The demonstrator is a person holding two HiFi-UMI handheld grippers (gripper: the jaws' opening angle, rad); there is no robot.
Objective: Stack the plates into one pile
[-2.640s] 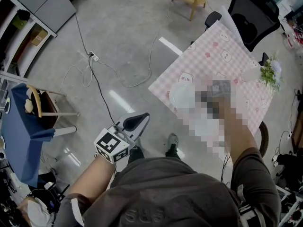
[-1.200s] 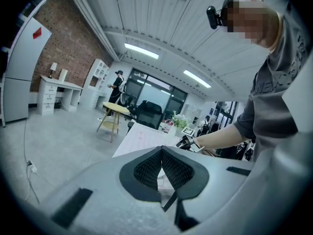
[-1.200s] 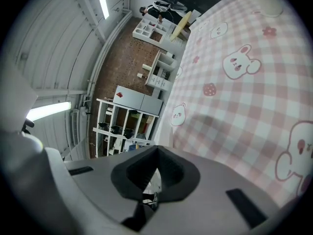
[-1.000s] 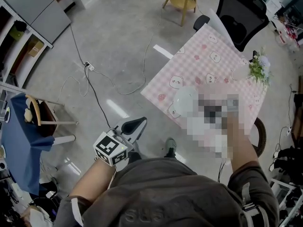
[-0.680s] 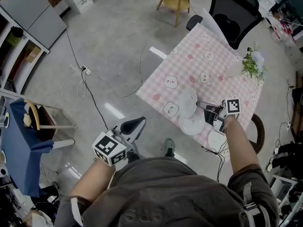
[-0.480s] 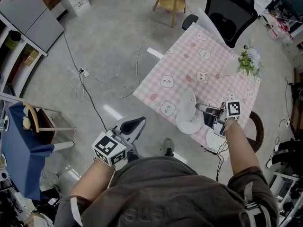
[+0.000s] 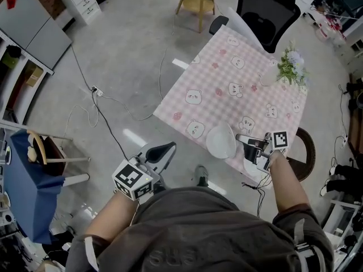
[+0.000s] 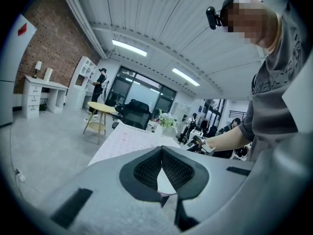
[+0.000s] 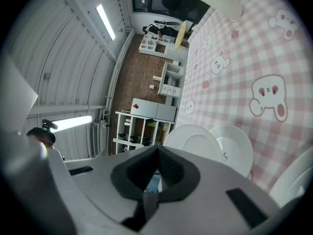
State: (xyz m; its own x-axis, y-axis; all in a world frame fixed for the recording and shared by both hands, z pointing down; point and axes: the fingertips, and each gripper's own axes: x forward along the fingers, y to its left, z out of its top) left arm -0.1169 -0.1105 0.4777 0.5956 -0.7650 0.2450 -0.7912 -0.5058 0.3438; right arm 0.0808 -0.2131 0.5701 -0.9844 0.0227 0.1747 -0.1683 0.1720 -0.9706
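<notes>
My right claw (image 7: 240, 138) is clenched on the rim of a white plate (image 7: 220, 141), holding it tilted at the near edge of the pink checked bench (image 7: 227, 67), partly over a second plate (image 9: 238, 152), while my left claw (image 7: 168, 147) hangs closed and empty over the floor (image 7: 130, 50)

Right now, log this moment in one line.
right gripper: shut on plate rim, plate tilted over table | left gripper: shut, empty, beside table | another plate: flat on table | pile: not yet formed
</notes>
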